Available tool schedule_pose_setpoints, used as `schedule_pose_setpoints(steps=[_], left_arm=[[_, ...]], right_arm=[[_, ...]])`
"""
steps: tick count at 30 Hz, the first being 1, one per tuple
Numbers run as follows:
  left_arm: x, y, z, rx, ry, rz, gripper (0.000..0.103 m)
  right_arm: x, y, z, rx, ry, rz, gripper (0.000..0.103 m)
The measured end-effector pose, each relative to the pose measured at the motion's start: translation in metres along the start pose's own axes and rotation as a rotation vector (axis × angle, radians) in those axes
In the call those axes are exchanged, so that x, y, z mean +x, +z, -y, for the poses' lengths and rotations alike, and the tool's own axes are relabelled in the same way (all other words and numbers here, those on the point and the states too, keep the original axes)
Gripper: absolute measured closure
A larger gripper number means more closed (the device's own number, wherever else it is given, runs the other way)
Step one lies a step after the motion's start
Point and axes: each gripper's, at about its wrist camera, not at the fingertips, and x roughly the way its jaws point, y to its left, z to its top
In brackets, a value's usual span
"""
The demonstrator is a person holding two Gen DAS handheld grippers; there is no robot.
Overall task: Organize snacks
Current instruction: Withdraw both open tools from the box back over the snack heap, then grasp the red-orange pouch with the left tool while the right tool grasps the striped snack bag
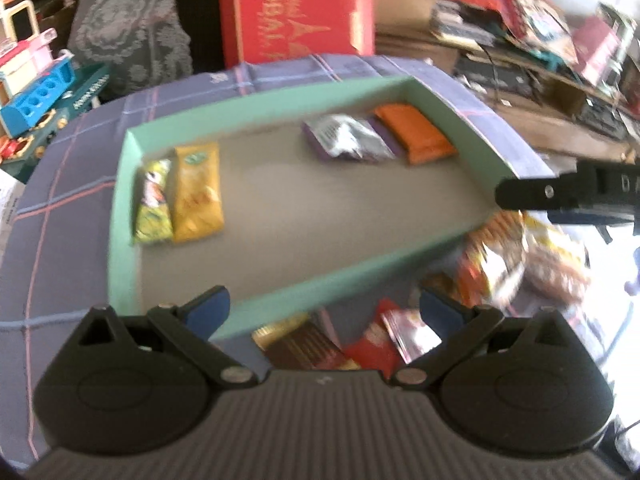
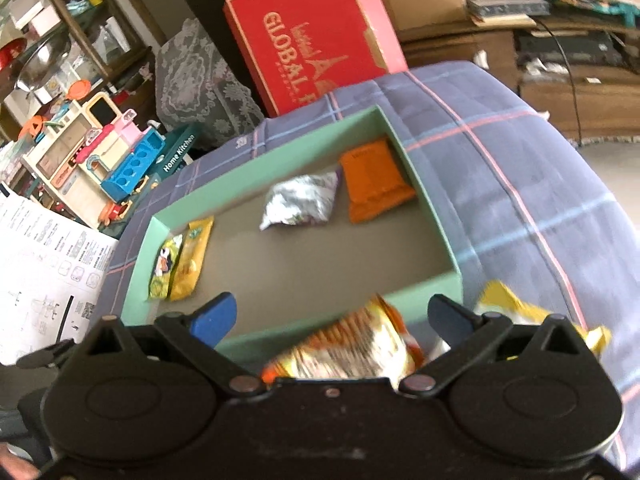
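A shallow green tray (image 1: 120,216) (image 2: 436,216) lies on a blue plaid cloth. Inside it are a yellow-green packet (image 1: 154,202) (image 2: 164,264), a yellow packet (image 1: 198,192) (image 2: 190,258), a silver-purple packet (image 1: 346,138) (image 2: 300,202) and an orange packet (image 1: 418,132) (image 2: 374,180). My left gripper (image 1: 324,308) is open and empty above the tray's near wall, over a brown-gold bar (image 1: 300,346) and red packets (image 1: 374,344). My right gripper (image 2: 332,318) is open above an orange-white snack bag (image 2: 348,350); it shows in the left wrist view (image 1: 516,194).
More loose snack bags (image 1: 532,256) lie right of the tray, with a yellow bag (image 2: 520,312) by my right finger. A red box (image 1: 296,12) (image 2: 308,36) stands behind the cloth. Toys (image 2: 100,160) and printed paper (image 2: 44,272) lie to the left.
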Motion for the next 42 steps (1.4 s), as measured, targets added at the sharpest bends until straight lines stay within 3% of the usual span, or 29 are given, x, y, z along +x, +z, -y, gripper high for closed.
schedule_pose_setpoints(steps=[11,18,23,25,29,37,42], left_arm=[[-0.003,-0.047,0.000,0.021,-0.023,-0.085,0.000],[0.001,-0.064,-0.018,-0.039,-0.041,-0.142,0.000],[-0.001,-0.069,-0.022,-0.044,-0.053,-0.139,0.000],[-0.002,-0.073,-0.026,-0.055,-0.060,-0.141,0.000],[-0.002,-0.081,-0.033,-0.082,-0.075,-0.152,0.000],[-0.006,-0.093,-0.033,-0.092,-0.099,-0.150,0.000],[-0.006,-0.094,-0.025,-0.047,-0.114,-0.146,0.013]], right_arm=[[-0.010,-0.039,0.025,0.078,0.020,-0.045,0.000],[0.003,-0.038,0.016,0.062,0.008,-0.044,0.000],[0.017,-0.036,0.005,0.034,0.001,-0.040,0.000],[0.022,-0.038,0.001,0.022,-0.006,-0.050,0.012],[0.021,-0.042,-0.009,-0.034,-0.041,-0.031,0.019],[0.012,-0.055,-0.013,-0.062,-0.031,-0.057,0.020],[0.005,-0.061,-0.015,-0.066,-0.017,-0.070,0.021]])
